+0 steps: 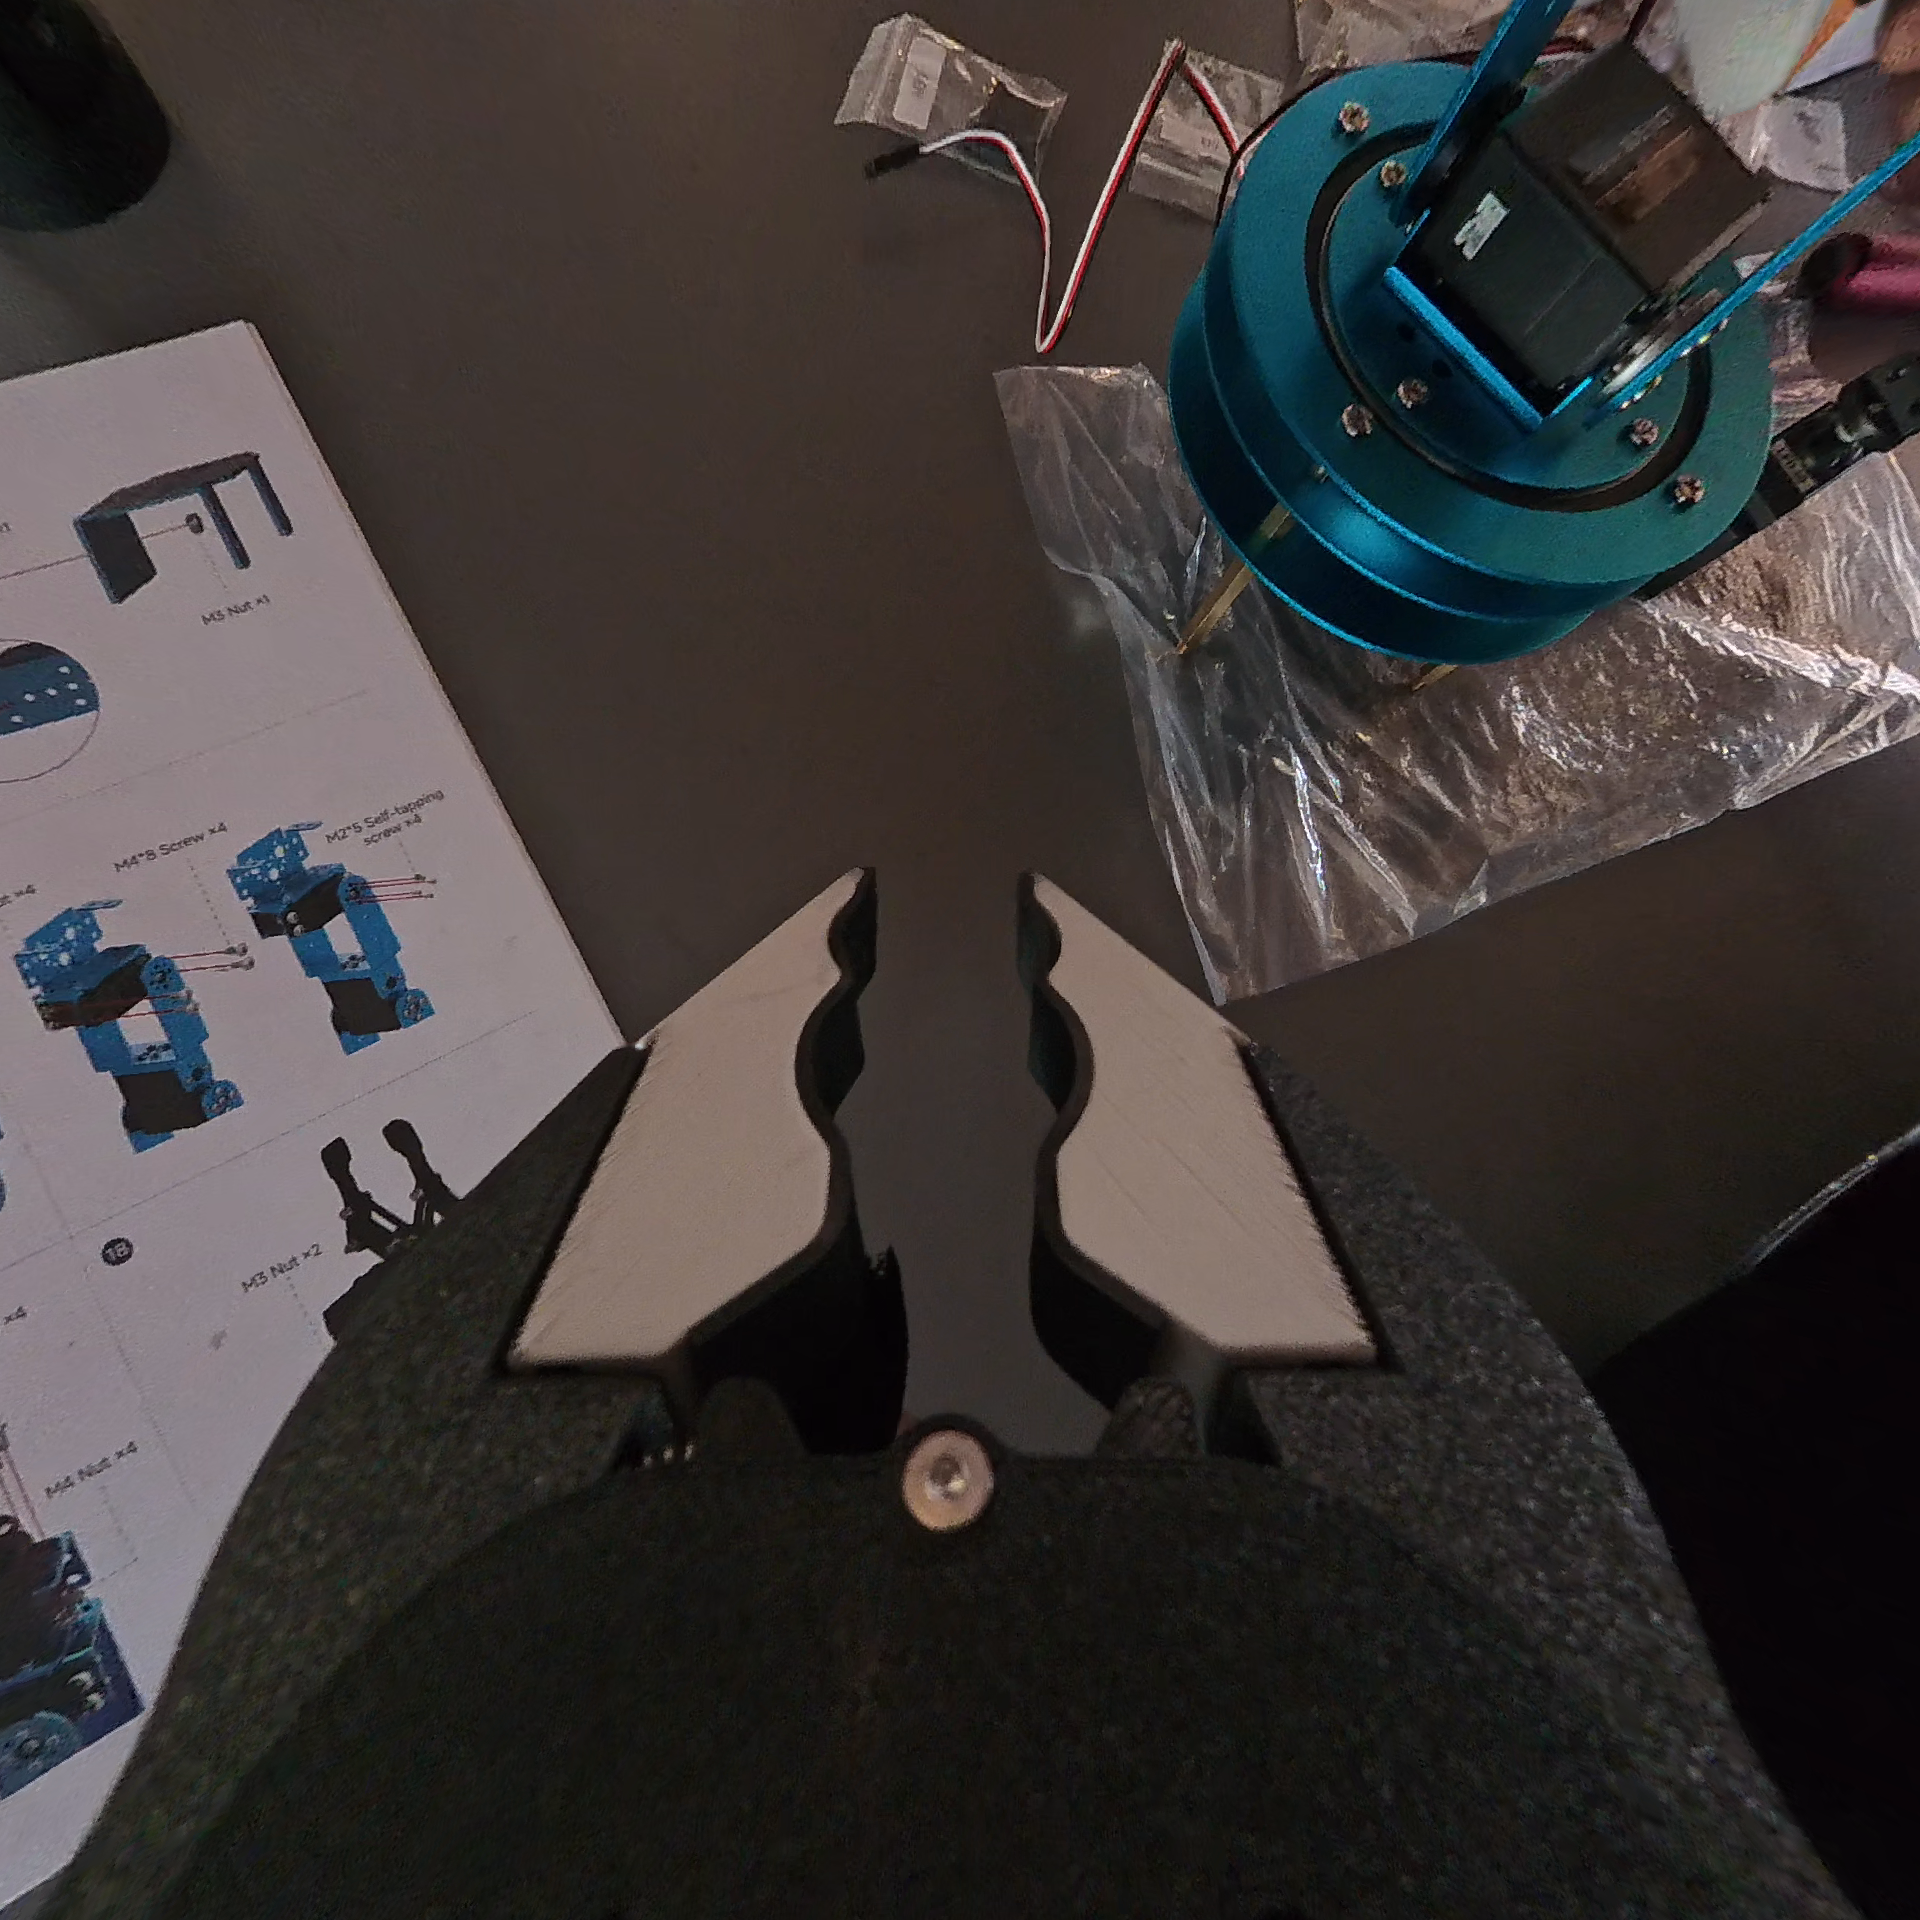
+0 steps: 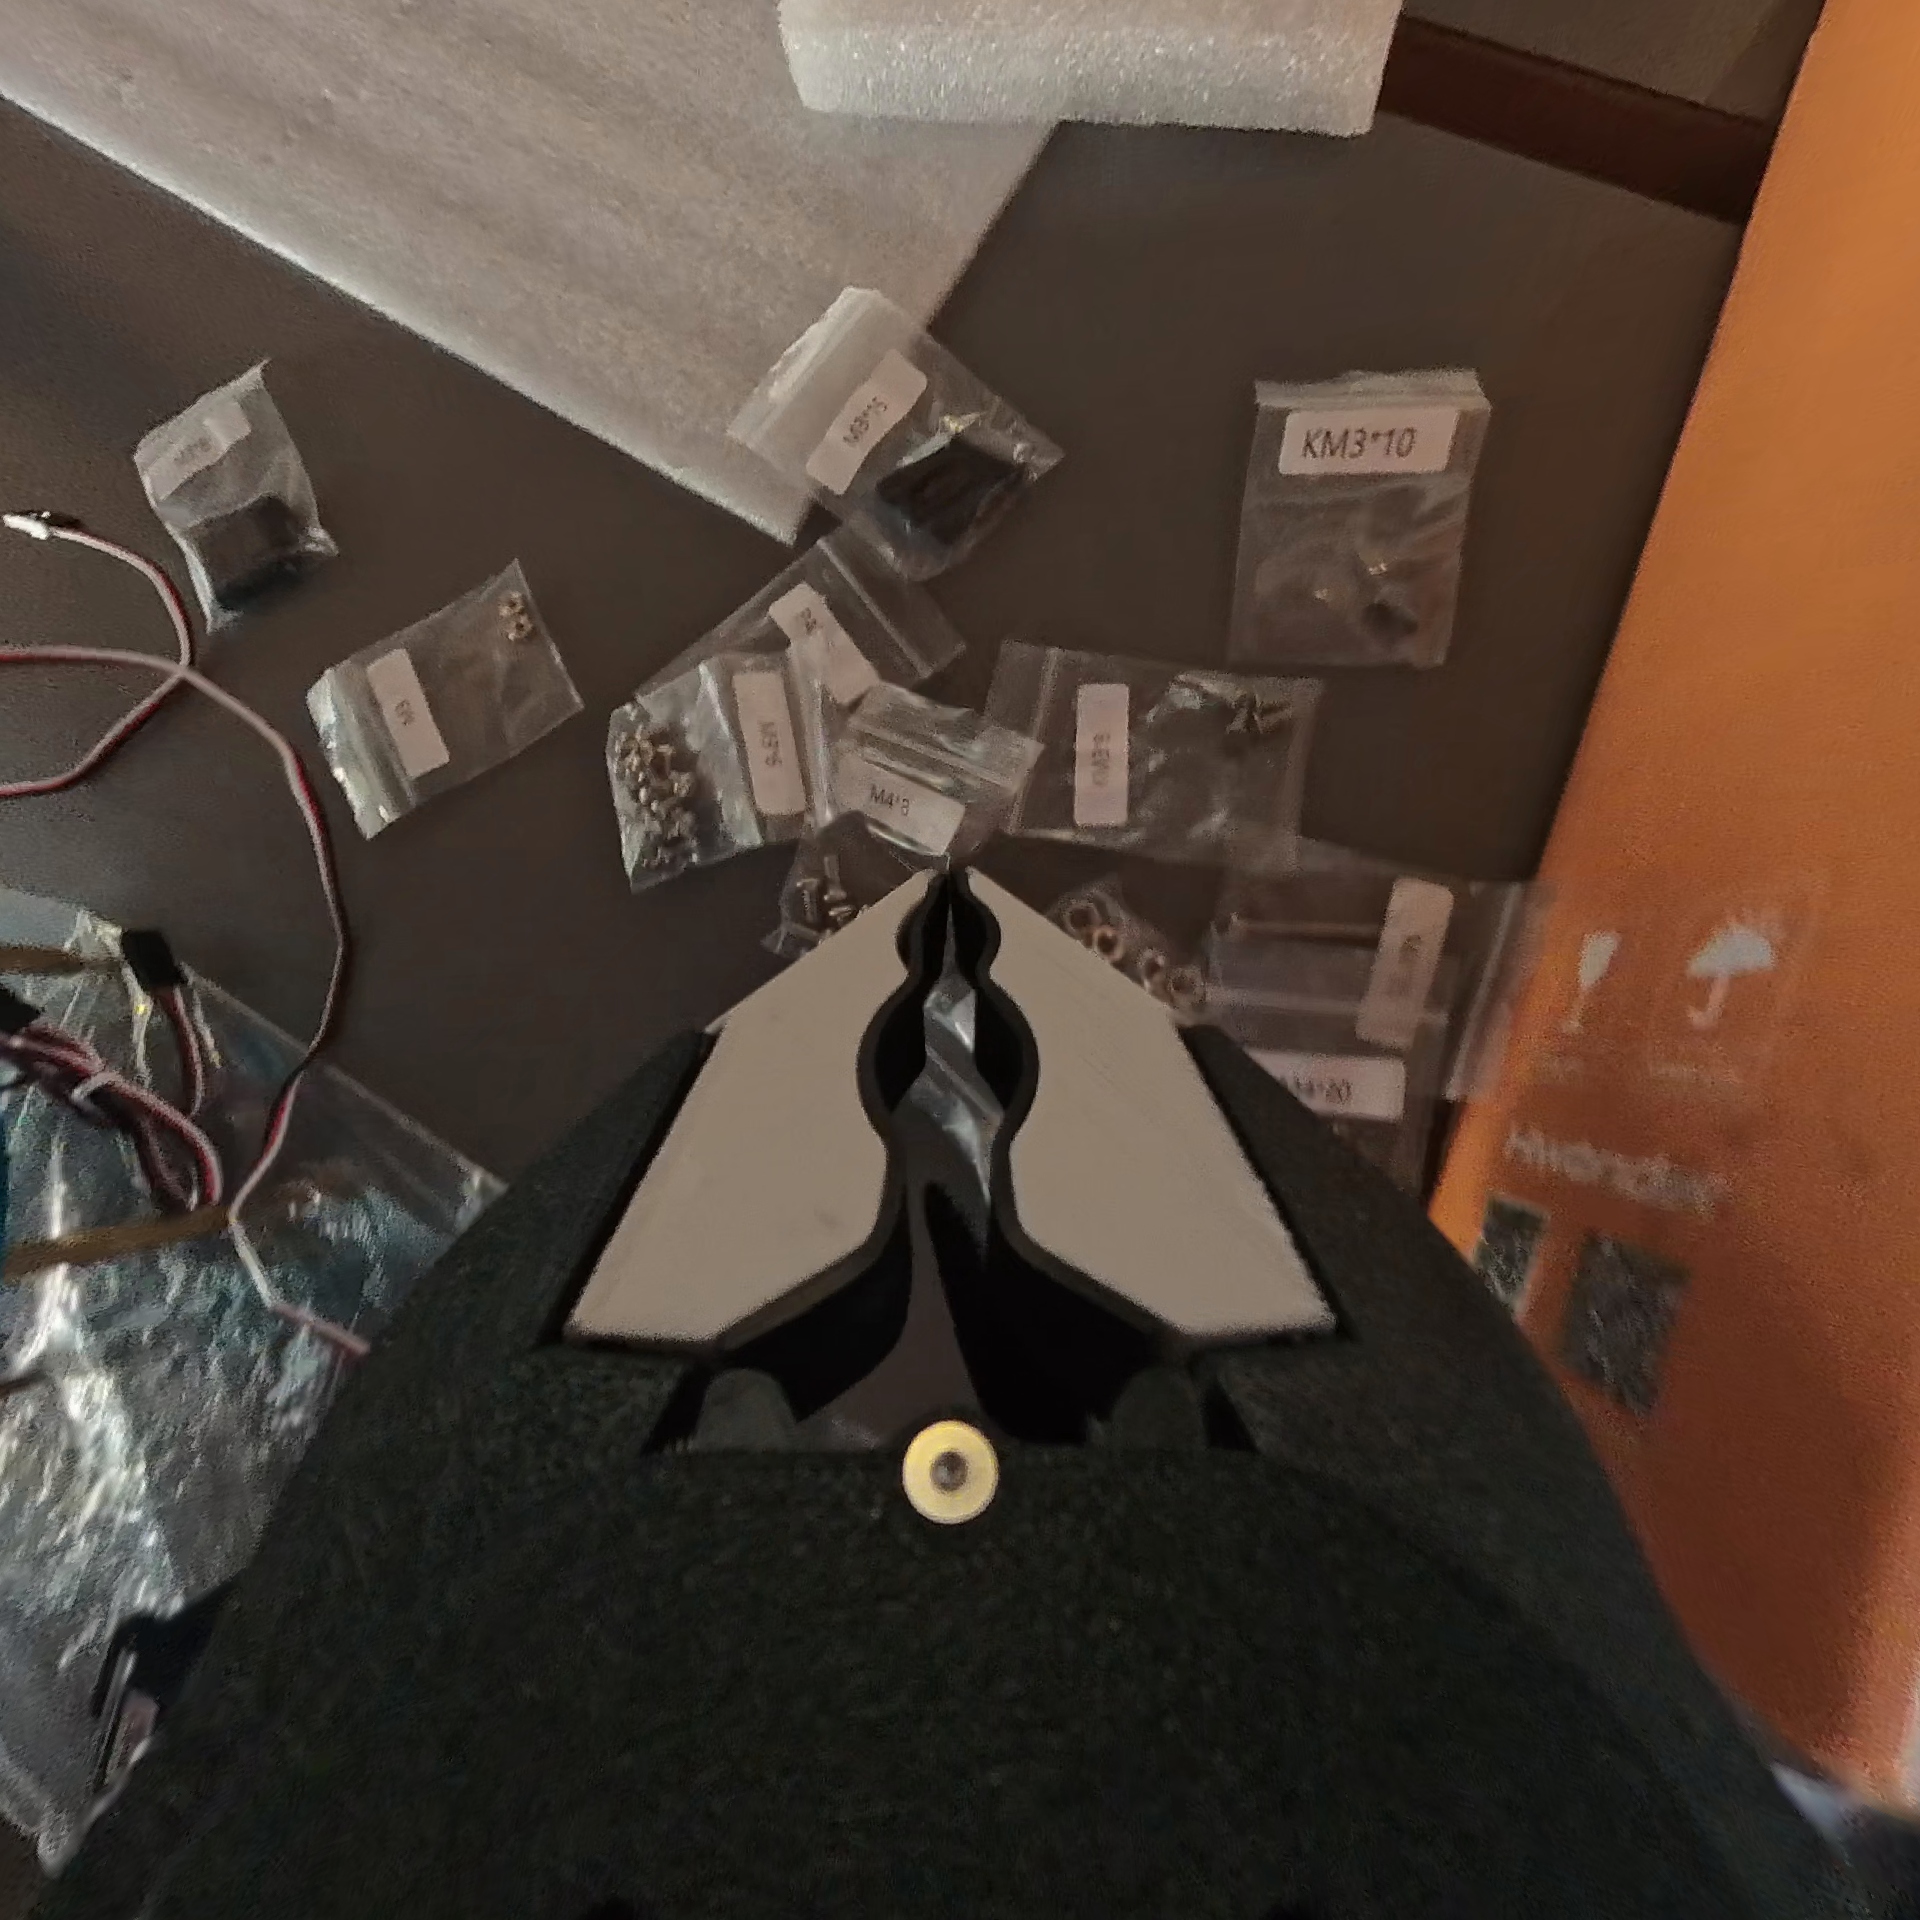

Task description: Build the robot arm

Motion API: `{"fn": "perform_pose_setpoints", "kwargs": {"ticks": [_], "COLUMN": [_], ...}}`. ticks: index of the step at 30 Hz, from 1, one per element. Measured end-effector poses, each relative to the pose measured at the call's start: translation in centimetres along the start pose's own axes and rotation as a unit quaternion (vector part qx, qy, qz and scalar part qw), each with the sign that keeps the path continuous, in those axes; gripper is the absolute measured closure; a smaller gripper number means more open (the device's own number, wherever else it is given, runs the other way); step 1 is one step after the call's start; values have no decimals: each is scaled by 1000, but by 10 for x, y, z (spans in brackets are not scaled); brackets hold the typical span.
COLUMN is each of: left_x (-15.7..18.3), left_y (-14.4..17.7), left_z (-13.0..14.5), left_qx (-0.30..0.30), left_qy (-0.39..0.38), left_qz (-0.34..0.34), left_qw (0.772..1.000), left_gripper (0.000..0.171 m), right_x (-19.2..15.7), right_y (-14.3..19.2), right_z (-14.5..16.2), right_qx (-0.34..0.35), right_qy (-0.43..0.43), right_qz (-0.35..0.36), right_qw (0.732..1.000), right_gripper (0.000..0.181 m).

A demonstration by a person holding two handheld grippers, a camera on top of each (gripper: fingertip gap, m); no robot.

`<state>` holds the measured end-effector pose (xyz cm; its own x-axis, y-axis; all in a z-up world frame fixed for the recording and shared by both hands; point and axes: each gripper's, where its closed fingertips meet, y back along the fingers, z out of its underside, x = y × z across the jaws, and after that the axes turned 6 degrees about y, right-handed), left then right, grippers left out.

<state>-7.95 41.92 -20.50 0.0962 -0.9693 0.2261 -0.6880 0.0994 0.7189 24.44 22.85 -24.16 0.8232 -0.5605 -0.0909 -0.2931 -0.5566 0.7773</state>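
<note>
A dark table [image 1: 644,436] carries a booklet [image 1: 239,831]. The left gripper [image 1: 945,883] hangs parted and empty, apart from the blue turntable [image 1: 1455,499]. The right gripper [image 2: 948,883] pinches what seems a small bag [image 2: 940,774]; blur hides how securely, so it could slip free.

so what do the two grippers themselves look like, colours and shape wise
They look alike. The left gripper and right gripper each have a rough, speckled black body with one round silver screw head on the midline. Each carries two fingers with flat pale grey tops, tapering to points, with wavy black inner edges. No cables, markings or sleeves show.
</note>
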Motion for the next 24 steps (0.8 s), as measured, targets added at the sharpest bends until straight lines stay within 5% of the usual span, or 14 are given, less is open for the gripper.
{"fn": "perform_pose_setpoints", "kwargs": {"ticks": [13, 19, 24], "left_x": [21, 41, 64], "left_y": [-11, -14, -10], "left_z": [-13, -19, -30], "left_qx": [6, 17, 45], "left_qy": [-37, -52, -61], "left_qz": [38, 75, 117], "left_qw": [999, 996, 990], "left_gripper": [146, 146, 141], "right_x": [-8, -14, -3], "right_y": [110, 108, 108], "right_z": [47, 101, 114], "right_qx": [63, 5, -10], "right_qy": [-63, -75, -29], "right_qz": [-49, -69, 2], "right_qw": [995, 995, 1000], "right_gripper": [181, 181, 168]}}
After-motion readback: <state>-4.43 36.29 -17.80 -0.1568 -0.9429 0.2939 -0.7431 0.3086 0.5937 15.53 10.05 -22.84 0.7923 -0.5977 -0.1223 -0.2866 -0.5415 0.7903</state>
